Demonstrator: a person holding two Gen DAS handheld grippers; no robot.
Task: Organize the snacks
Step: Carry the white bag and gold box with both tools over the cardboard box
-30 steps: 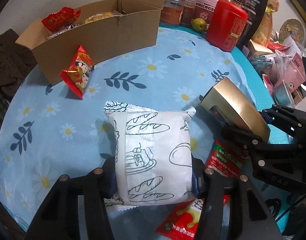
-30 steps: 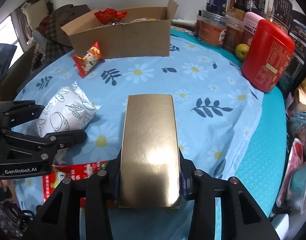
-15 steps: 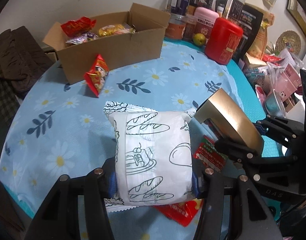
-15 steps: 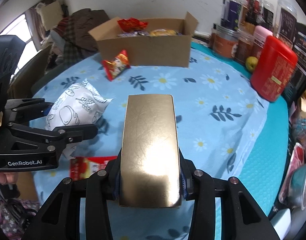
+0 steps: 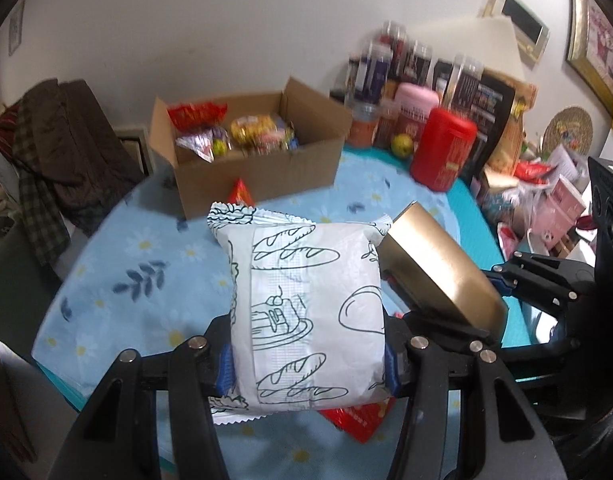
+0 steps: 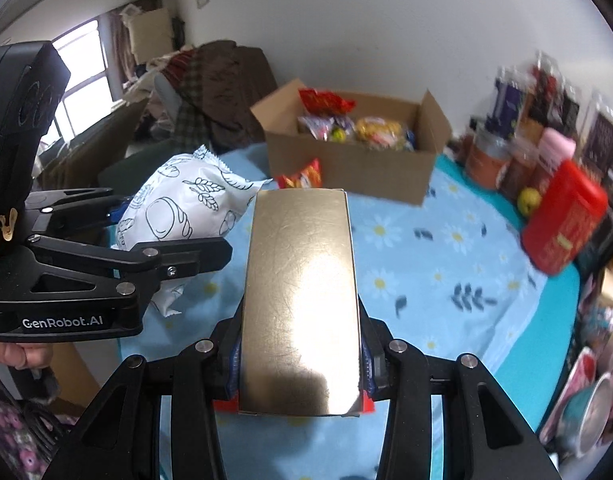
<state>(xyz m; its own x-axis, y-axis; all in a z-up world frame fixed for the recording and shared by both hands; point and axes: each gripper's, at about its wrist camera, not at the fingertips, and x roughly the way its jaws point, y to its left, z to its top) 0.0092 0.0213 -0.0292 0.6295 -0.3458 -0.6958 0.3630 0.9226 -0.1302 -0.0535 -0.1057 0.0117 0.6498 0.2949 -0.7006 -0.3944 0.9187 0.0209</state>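
Now both loads are up off the daisy tablecloth: my left gripper clamps the white bread packet, my right gripper clamps the gold box. Cardboard box sits nearer, so I judge drop-off next.

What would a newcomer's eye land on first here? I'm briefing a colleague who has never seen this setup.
Front and centre, the left claw is shut on a puffy white bread packet printed with loaf drawings, and the right claw beside it on a shiny flat gold box. Behind them, on the blue daisy-print tablecloth, stands an open brown cardboard box already holding colourful snack packs.
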